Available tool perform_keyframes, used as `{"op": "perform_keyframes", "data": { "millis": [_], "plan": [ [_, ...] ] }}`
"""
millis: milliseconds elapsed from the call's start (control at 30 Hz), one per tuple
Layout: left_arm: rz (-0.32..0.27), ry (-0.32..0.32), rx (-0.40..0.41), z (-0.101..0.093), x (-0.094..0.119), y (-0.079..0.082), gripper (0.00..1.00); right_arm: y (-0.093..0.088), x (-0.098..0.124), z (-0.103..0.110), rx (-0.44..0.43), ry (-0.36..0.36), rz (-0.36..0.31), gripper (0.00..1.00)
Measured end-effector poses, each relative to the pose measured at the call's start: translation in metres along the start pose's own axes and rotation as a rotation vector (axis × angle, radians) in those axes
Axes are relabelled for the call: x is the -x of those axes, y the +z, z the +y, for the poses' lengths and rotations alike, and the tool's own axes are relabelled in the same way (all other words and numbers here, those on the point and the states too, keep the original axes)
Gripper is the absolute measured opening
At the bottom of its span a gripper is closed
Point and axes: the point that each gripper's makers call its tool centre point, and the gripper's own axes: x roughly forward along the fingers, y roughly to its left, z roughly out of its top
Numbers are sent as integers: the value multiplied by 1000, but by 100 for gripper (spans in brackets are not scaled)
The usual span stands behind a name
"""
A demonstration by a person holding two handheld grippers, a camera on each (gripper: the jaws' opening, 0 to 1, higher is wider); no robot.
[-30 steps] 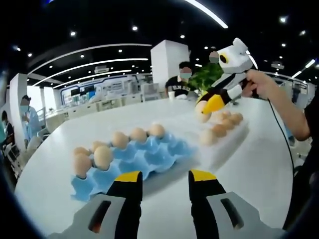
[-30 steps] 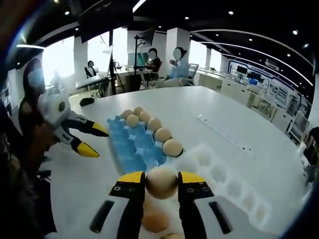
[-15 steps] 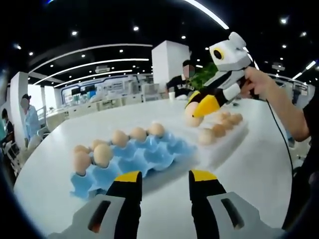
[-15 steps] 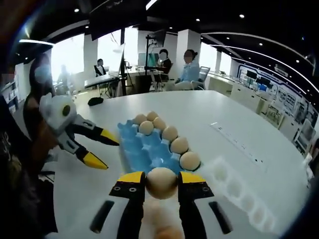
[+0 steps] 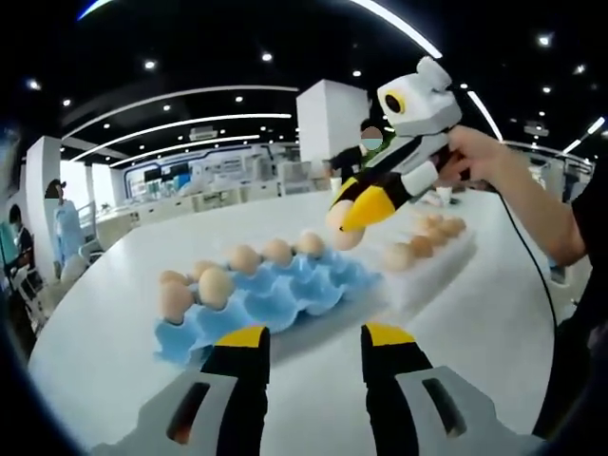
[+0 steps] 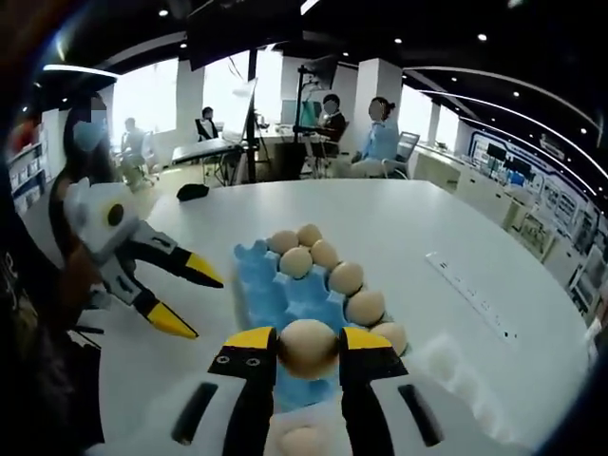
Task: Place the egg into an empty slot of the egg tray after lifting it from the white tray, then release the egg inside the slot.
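Egg (image 6: 307, 348) gripped in right gripper (image 6: 308, 353) jaws above blue egg tray (image 6: 281, 302); left gripper (image 5: 314, 344) jaws open

No text, label, brand, number or sign is legible in either view; the far wall displays are too blurred to read.

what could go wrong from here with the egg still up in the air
1. The right gripper holds the egg only by its two yellow-tipped jaws, above the table: a slip would likely crack it, and a harder squeeze might too.
2. The blue egg tray already has eggs along one side, so lowering off target could knock a seated egg.
3. The left gripper is open beside the tray and not steadying it, so a nudge might shift it.
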Motion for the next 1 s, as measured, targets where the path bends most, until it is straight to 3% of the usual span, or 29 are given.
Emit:
{"op": "perform_keyframes", "data": {
  "millis": [500, 1000],
  "plan": [
    [3, 32, 18, 9, 12, -7, 39, 13, -38, 21, 40, 23, 31, 27],
    [5, 53, 36, 11, 21, -14, 40, 22, -69, 20, 51, 49, 56, 27]
  ]
}}
